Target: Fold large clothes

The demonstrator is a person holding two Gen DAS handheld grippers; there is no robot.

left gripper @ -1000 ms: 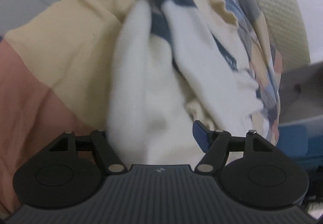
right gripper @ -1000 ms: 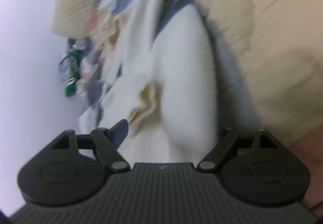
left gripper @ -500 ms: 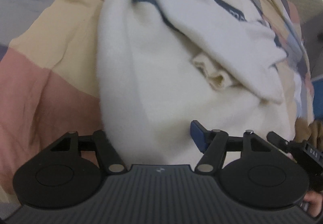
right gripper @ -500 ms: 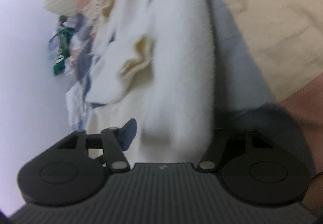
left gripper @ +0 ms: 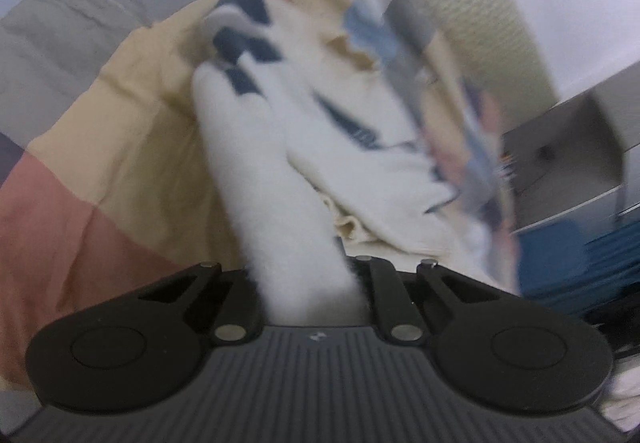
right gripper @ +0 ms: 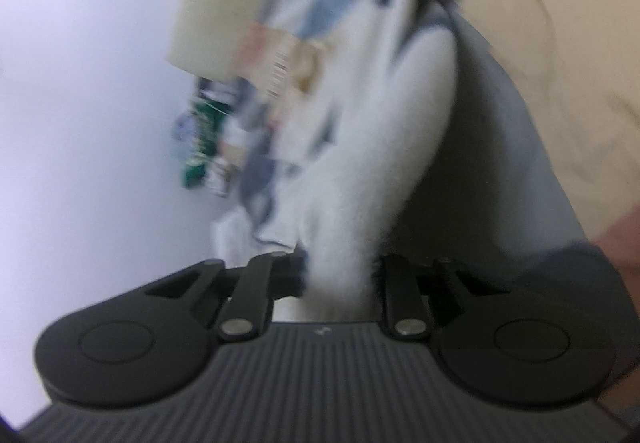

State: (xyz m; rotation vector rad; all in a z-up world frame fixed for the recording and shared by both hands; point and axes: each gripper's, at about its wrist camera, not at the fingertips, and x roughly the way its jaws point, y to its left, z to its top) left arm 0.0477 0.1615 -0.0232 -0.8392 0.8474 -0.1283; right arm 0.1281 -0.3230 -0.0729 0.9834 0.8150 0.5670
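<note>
Plainly, the thing to be folded is a white fleecy garment [left gripper: 280, 163] with navy blue stripes, lying rumpled on a bed over a patchwork quilt [left gripper: 120, 115] of cream, salmon and grey blocks. It looks soft, limp and light: it will sag and stretch between any two held points, and the fluffy pile should give the pads good purchase, so slipping seems unlikely. Being large, it will likely drag other folds along when lifted. The sensible place to hold is an edge or corner, one in each hand and well apart, so the cloth hangs flat between them.

The left tongs [left gripper: 308, 283] have just been closing and are now clenched on a bunched ridge of the white fleece, which runs from the jaws away toward the striped part at the far end. The right tongs [right gripper: 340, 283] have likewise just been closing and are pinched on another thick fold of the same garment [right gripper: 380, 147], the cloth rising from the jaws toward the far side. Both views are blurred. Beyond the garment lie a pale textured cushion or headboard [left gripper: 480, 15] and, in the right view, a white wall [right gripper: 88, 83] on the left.
</note>
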